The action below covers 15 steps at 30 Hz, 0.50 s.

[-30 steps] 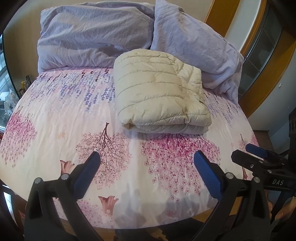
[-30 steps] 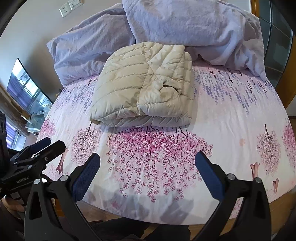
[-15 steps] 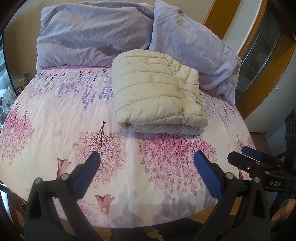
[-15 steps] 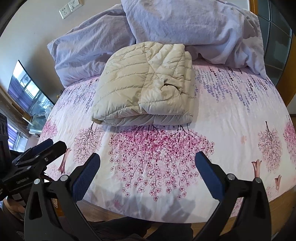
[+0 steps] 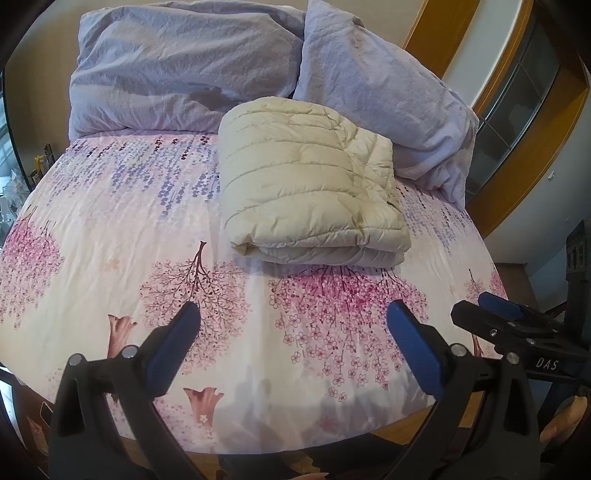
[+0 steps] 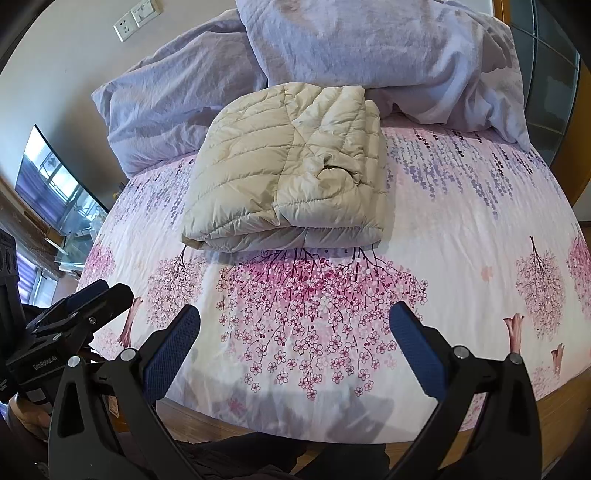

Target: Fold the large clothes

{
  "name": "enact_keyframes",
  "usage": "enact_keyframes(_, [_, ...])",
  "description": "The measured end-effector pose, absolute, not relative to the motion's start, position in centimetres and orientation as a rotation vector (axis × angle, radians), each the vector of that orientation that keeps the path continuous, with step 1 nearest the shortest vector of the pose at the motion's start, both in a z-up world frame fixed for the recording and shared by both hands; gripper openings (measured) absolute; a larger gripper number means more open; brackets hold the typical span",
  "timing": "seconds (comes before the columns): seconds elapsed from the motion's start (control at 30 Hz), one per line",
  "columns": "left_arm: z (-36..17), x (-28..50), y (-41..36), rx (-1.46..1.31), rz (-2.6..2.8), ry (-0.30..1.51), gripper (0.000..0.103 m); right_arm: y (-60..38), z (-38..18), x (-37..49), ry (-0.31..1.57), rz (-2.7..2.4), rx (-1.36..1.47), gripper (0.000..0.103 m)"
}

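Presently we list, largest first:

Bed (image 5: 110, 236) — covered by a white sheet printed with pink blossom trees and purple hanging flowers; its near edge curves below both our grippers.

Pillows (image 5: 177, 70) — two, lilac and creased, propped against the wall at the head of the bed; the second (image 6: 369, 48) leans in from the right.

Jacket (image 5: 306, 184) — cream, quilted, folded into a thick rectangular bundle. It lies on the sheet toward the head of the bed, its far edge touching the pillows, well apart from both grippers.

Left gripper (image 5: 291, 332) — our blue-padded fingers (image 5: 173, 347) spread wide, nothing between them, above the near edge of the bed.

Right gripper (image 6: 295, 332) — likewise wide apart and empty, beside the left one.

Wall sockets (image 6: 136, 18) — white, above the pillows in the right wrist view.
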<state>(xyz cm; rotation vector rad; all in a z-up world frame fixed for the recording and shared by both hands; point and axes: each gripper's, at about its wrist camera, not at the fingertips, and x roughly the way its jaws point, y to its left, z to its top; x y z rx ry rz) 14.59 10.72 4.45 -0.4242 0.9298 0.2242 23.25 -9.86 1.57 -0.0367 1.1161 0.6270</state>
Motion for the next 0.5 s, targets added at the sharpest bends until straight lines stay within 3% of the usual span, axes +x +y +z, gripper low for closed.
enact_keyframes(0.5, [4.32,14.75,10.78,-0.437,0.215,0.931,0.101,-9.65,1.32,23.44,1.125,0.617,-0.027,0.102])
